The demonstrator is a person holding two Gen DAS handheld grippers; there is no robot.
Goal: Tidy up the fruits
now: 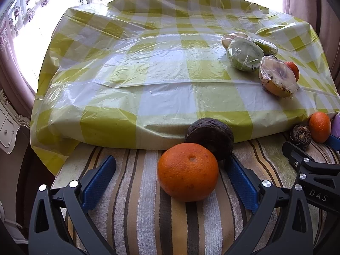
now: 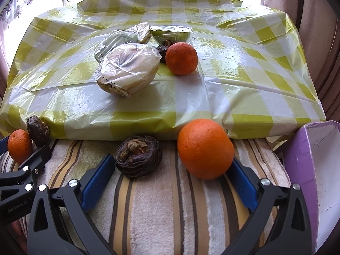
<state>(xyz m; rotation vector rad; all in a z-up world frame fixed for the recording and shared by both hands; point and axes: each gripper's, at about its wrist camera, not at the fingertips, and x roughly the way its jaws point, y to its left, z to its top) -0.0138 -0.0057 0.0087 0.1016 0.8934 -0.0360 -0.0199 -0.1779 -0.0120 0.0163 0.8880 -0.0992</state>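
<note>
Left gripper [image 1: 170, 170] jaws spread wide over the striped towel [image 1: 136, 212]; an orange [image 1: 188, 171] sits between the blue pads, nearer the right pad, gripped by neither; a dark wrinkled fruit [image 1: 209, 138] lies just behind it, touching it, against the edge of the raised surface under the green-checked plastic cloth [image 1: 138, 74]; right gripper [image 2: 173, 167] jaws also wide apart, holding nothing; a second orange [image 2: 205, 148] rests on the towel by its right pad, seemingly touching; a second dark wrinkled fruit [image 2: 138, 156] lies just beside its left pad; to the far right stands a purple box [image 2: 314, 170], white inside; on the cloth, a wrapped fruit half [image 2: 127, 72] in clear film, further wrapped halves behind it, and a third orange [image 2: 181, 58] just beside them; a small dark fruit behind that orange, partly hidden.
</note>
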